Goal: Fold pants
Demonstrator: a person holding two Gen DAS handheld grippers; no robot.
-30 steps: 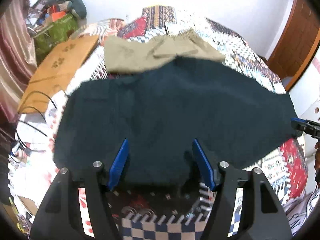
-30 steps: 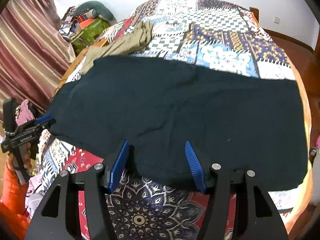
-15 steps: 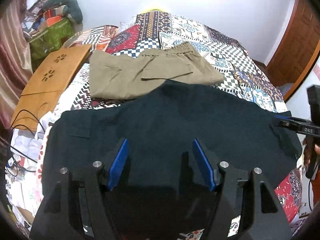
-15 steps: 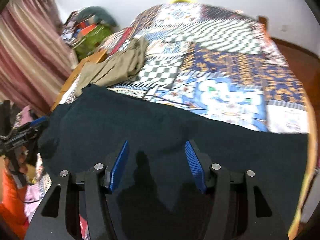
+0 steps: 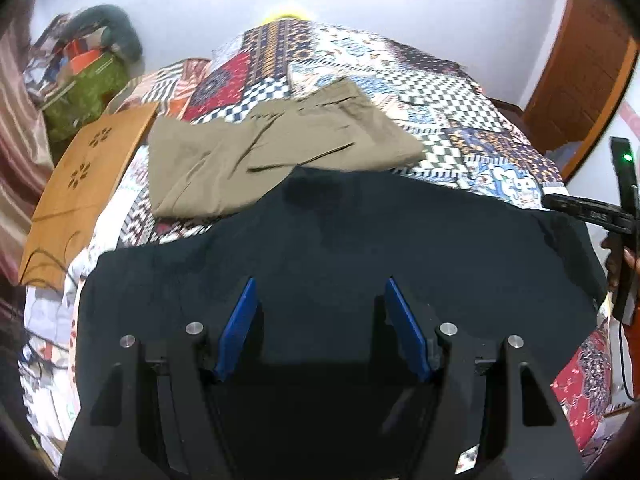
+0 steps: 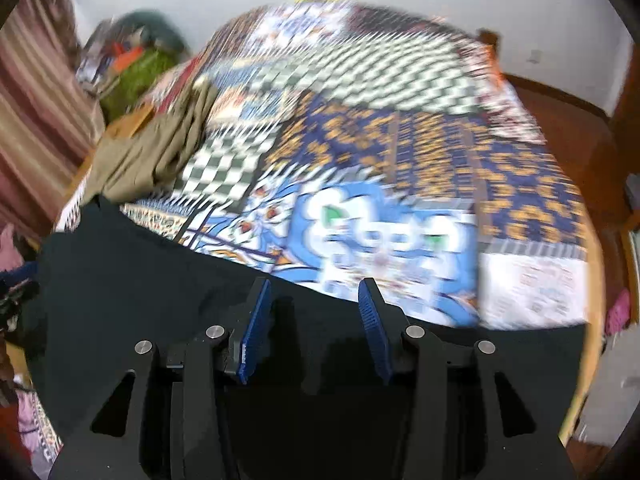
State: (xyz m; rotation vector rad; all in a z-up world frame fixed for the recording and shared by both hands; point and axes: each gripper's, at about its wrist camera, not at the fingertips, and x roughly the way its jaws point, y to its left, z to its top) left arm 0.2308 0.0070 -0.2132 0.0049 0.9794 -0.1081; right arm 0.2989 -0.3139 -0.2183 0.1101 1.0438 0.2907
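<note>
Two open grippers above dark navy cloth pants [image 5: 360,240] spread on the patchwork-quilt bed [image 5: 460,120].

Both sets of blue-padded fingers stand apart and hold nothing: the left gripper [image 5: 320,320] over the near middle of the dark pants, the right gripper [image 6: 314,320] at their far edge, where cloth meets quilt. Olive-khaki folded pants [image 5: 280,144] lie beyond the dark pants, just touching their far edge; an orange wooden board [image 5: 88,176] sits to the left of them. The right view is motion-blurred. Judged step: taking hold for a fold. Recommended: pinch a single edge at matching points on either side, lift evenly, keep the cloth taut, and avoid dragging the khaki pair.
</note>
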